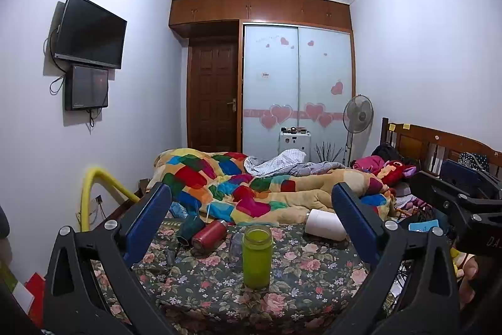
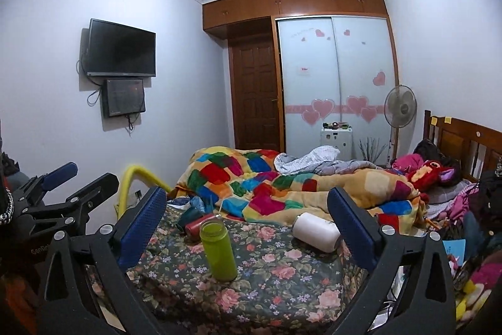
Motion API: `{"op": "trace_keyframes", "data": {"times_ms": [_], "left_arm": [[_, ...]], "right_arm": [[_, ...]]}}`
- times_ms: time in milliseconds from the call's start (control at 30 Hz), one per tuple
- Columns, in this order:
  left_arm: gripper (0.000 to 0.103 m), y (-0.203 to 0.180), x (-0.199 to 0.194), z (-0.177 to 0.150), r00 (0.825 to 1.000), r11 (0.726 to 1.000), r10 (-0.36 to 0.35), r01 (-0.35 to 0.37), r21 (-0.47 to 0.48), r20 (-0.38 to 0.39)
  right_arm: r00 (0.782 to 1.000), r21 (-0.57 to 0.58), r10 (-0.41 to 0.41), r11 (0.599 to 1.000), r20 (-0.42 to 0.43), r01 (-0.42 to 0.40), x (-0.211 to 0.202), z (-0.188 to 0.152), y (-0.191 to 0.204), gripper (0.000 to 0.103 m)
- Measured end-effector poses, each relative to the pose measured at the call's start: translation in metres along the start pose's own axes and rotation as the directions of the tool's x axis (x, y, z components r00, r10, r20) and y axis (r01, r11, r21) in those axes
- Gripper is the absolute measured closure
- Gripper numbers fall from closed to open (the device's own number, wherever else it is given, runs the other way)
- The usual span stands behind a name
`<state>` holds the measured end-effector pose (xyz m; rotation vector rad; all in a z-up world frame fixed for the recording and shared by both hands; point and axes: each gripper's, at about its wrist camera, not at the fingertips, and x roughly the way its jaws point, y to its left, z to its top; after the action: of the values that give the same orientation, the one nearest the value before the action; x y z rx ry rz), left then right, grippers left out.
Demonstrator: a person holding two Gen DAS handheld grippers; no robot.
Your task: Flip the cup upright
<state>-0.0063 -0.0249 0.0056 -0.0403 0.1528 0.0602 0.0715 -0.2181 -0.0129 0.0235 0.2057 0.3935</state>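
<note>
One clear cup point(image 1: 236, 247), barely visible

We saw a translucent green plastic cup point(image 1: 257, 256) on matt floral cloth point(image 1: 301, 272), a glossy wooden wardrobe point(image 1: 260, 10), and tongs' textured blue pads point(image 1: 147, 222).

Both wrist views look forward between spread fingers, sharing the near floral bedcover point(image 1: 307, 272) and green cup point(image 1: 257, 256).

Black-framed claw point(image 1: 251, 203), blue textured pads point(image 1: 150, 222), silver screws.
</note>
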Motion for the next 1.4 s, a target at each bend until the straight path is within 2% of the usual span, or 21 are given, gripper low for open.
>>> {"op": "trace_keyframes", "data": {"times_ms": [1400], "left_arm": [[0.000,-0.008,0.009,-0.012,1.000,1.000,-0.015,0.015,-0.007,-0.010]], "right_arm": [[1.000,-0.026,0.005,1.000,-0.025,-0.006,0.000,-0.006,0.004,0.001]]}}
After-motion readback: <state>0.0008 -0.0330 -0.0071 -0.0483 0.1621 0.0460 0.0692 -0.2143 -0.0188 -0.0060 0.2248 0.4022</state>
